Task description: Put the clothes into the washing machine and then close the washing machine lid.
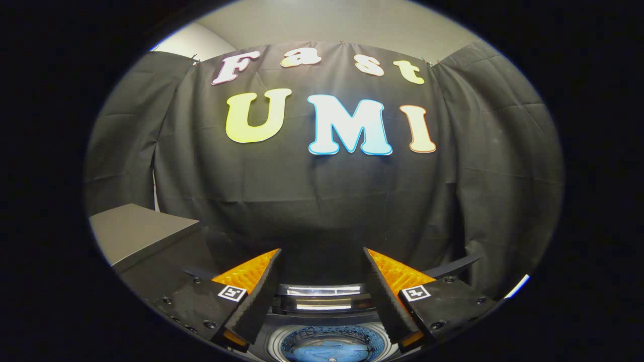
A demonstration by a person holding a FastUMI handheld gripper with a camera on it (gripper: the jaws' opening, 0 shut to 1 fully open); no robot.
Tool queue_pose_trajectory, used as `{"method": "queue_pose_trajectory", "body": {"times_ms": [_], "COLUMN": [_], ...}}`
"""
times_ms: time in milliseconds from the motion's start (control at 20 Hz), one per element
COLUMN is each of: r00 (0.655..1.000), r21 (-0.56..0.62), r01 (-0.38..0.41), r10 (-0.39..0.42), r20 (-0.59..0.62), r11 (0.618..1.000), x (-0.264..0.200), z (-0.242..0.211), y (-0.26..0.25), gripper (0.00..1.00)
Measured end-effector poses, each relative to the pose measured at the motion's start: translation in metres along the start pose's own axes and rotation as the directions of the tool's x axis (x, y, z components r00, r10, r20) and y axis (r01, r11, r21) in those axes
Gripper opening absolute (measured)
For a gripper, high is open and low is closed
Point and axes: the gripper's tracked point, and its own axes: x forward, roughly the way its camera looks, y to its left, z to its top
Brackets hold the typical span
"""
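At the far left we noted a grey box-like unit (143, 234) with a flat top, standing against the booth's black cloth wall (322, 201). Its front face dropped away into shadow beside the left finger.

Moving right, we logged the gripper (322, 256) with its fingers spread wide apart and nothing held between them. The left finger (256, 296) angled inward and upward, a small square marker on its base. Between the two fingers, and below their tips, we saw the washing machine (324, 314). Its lid (322, 296) appeared raised at the back of the opening, showing as a dark panel with two bright reflected strips, though we could not tell its exact angle. Just nearer than the lid, the round drum opening was uncovered, ringed by a pale rim. Inside the drum lay the clothes (327, 348), a blue bundle resting on the bottom; we could not make out individual garments.

Further right, the right finger (385, 296) mirrored the left one, also carrying a square marker on its base. Neither finger touched the machine or the clothes. Beyond the right finger the cloth wall hung in folds, with a thin bright strip (518, 285) at its lower end.
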Motion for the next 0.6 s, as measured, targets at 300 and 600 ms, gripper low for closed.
{"method": "queue_pose_trajectory", "body": {"times_ms": [300, 600], "r00": [1.0, 0.999], "r21": [-0.005, -0.024], "r01": [-0.004, 0.006], "r10": [0.004, -0.007], "r20": [-0.009, -0.049], "r11": [1.0, 1.0], "x": [-0.018, -0.035], "z": [-0.012, -0.036], "y": [0.0, -0.006], "gripper": [0.97, 0.97]}}
